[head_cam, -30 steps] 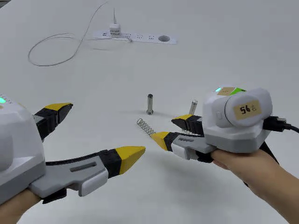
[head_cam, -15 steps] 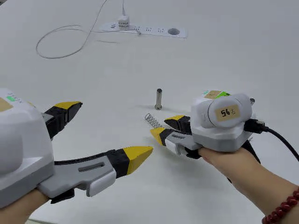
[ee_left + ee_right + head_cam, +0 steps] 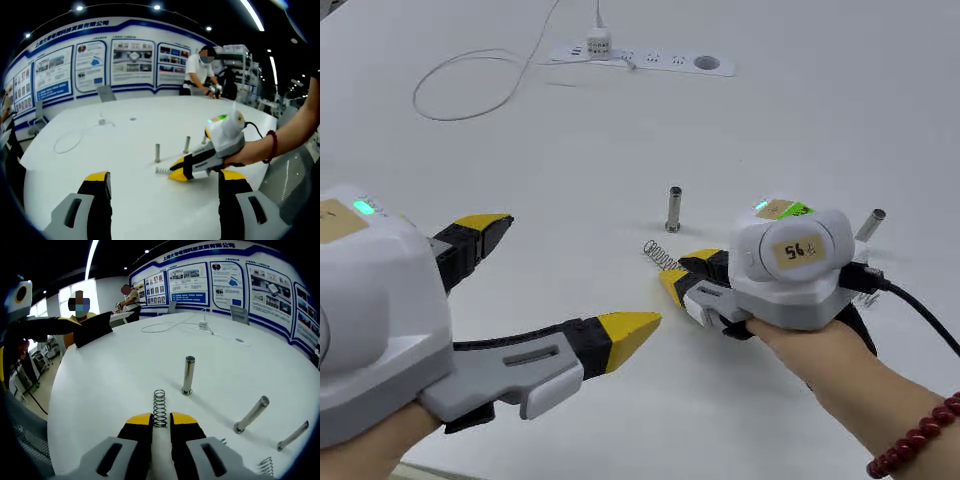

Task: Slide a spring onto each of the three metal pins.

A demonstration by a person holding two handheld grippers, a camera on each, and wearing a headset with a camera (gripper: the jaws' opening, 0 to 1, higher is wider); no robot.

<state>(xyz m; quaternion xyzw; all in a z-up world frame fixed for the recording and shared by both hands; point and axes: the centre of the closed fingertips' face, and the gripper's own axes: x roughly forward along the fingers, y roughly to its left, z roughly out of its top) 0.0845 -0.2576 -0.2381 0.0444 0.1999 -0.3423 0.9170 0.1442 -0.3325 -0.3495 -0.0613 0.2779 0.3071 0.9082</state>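
Just ahead of right jaws: spring [image 3: 159,408]

My headset looks down from the near side. The camera on my right gripper [image 3: 161,420] sits low, close to the spring [image 3: 159,407]; the one on my left gripper [image 3: 572,272] watches from farther left. All 3 share the upright pin [image 3: 674,209].

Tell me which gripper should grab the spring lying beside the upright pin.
Right. The right gripper points straight at the spring, whose near end sits at the narrow gap between its jaws. The left gripper hangs wide open, off to the side, well short of the spring.
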